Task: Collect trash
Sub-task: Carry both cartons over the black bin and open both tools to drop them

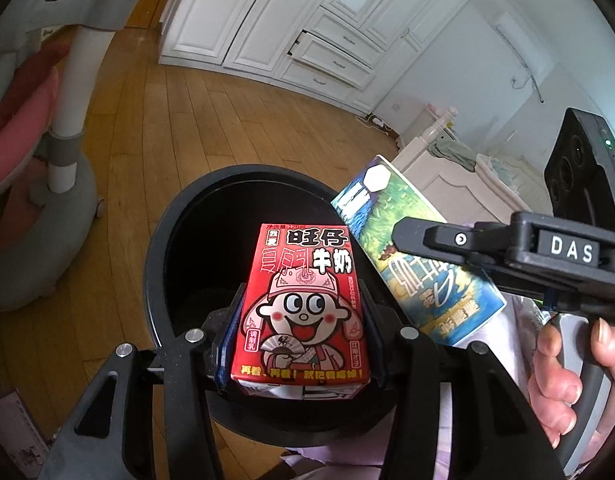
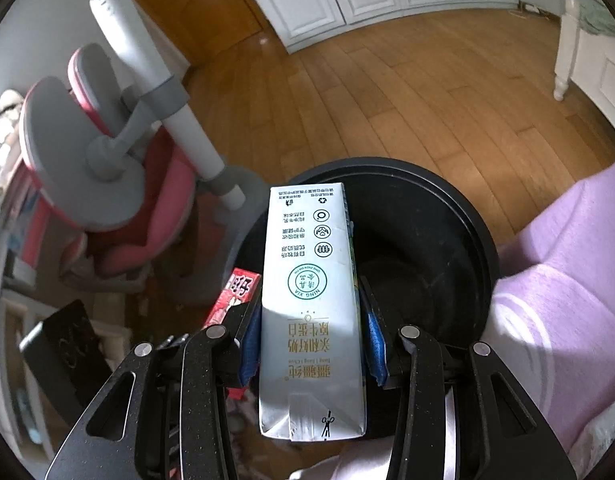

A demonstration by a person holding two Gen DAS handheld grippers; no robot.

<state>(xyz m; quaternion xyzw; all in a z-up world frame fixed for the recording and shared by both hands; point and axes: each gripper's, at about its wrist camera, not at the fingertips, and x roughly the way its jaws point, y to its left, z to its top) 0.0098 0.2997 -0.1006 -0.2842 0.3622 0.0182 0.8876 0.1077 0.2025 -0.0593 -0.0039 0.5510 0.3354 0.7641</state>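
While each hand carries its own carton over the bin, the left gripper [image 1: 301, 320] is clamped on a small red milk carton [image 1: 301, 300], its blue pads pressing the two narrow sides low on the box, printed face up toward the camera. The right gripper [image 2: 311, 344] is likewise closed on a tall white-and-blue milk carton [image 2: 313, 300], pads squeezing its lower half while the long body juts forward past the fingertips. In the left wrist view that tall carton [image 1: 411, 256] leans in from the right, just beside the red one, with the person's hand [image 1: 563, 364] wrapped round the right tool's grip.

Both cartons hang above the open mouth of the round black trash bin [image 1: 159, 264], which stands on the wooden floor [image 1: 227, 120]; its inside looks dark, and what lies in it cannot be made out.

These are probably light paperboard boxes, likely empty: stiff along the folded edges, yielding on the broad faces, with a slightly slick coating. Holding them across the narrow sides near an end seems sound, since hard pressure mid-face would likely dent them. A pink-and-grey chair [image 2: 119, 184] stands near the bin.
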